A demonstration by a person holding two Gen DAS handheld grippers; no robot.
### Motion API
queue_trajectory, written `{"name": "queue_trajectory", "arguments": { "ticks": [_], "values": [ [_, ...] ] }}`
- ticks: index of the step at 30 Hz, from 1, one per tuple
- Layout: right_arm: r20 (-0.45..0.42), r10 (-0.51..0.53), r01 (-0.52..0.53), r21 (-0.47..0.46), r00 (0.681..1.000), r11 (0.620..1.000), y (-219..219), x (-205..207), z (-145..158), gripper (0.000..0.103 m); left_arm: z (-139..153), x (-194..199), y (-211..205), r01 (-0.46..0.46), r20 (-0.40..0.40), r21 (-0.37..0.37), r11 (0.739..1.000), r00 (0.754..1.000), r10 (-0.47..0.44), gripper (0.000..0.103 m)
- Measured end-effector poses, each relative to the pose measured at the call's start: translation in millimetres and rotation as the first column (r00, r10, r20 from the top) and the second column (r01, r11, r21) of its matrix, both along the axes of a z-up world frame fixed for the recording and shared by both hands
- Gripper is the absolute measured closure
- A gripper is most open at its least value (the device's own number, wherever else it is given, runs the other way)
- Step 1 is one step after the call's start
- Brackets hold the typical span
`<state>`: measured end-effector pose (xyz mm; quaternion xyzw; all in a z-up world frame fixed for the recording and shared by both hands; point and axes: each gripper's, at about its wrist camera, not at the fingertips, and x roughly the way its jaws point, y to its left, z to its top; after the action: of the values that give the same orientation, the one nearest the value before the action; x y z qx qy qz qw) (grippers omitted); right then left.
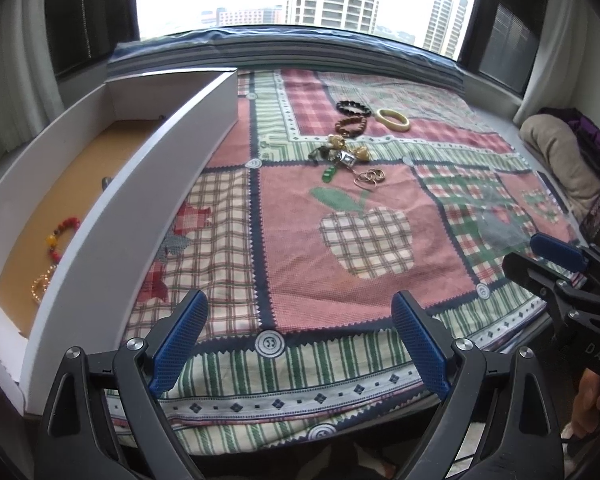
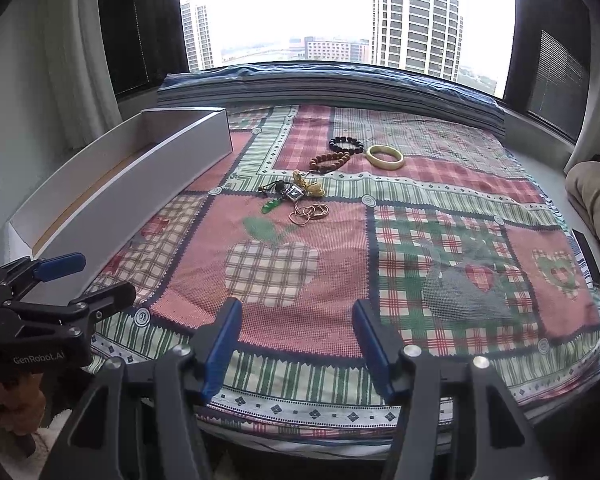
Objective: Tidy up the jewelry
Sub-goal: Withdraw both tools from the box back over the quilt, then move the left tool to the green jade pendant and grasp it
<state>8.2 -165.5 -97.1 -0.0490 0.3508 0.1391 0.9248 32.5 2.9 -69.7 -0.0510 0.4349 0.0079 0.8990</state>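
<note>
Nearest, the left gripper [image 1: 300, 344] and the right gripper [image 2: 296, 344] both hang with blue-padded jaws apart and nothing between them, over the patchwork plaid cloth [image 1: 340, 280] with its apple motif. To the left, a long white cardboard box [image 1: 140, 184] holds a red and amber bead bracelet [image 1: 58, 236]. Farther off on the cloth lie thin copper rings [image 1: 370, 178], a tangle of pendants [image 1: 340, 156], a brown bead bracelet [image 1: 352, 124], a black bead bracelet [image 1: 354, 107] and a cream bangle [image 1: 393, 120].
</note>
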Motion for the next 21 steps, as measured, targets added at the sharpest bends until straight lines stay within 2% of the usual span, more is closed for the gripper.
{"name": "queue_trajectory", "arguments": {
  "ticks": [13,21],
  "values": [
    [-0.013,-0.026,0.026,0.006,1.000,1.000,-13.2,11.8,-3.1,0.045,-4.1,16.8,-5.1,0.006,-0.024,-0.001,1.000,1.000,-0.006,0.009],
    [-0.031,-0.055,0.056,0.019,0.998,0.998,-28.5,21.3,-8.6,0.045,-7.5,42.1,-4.6,0.002,-0.057,-0.017,1.000,0.998,-0.003,0.009]
  ]
}}
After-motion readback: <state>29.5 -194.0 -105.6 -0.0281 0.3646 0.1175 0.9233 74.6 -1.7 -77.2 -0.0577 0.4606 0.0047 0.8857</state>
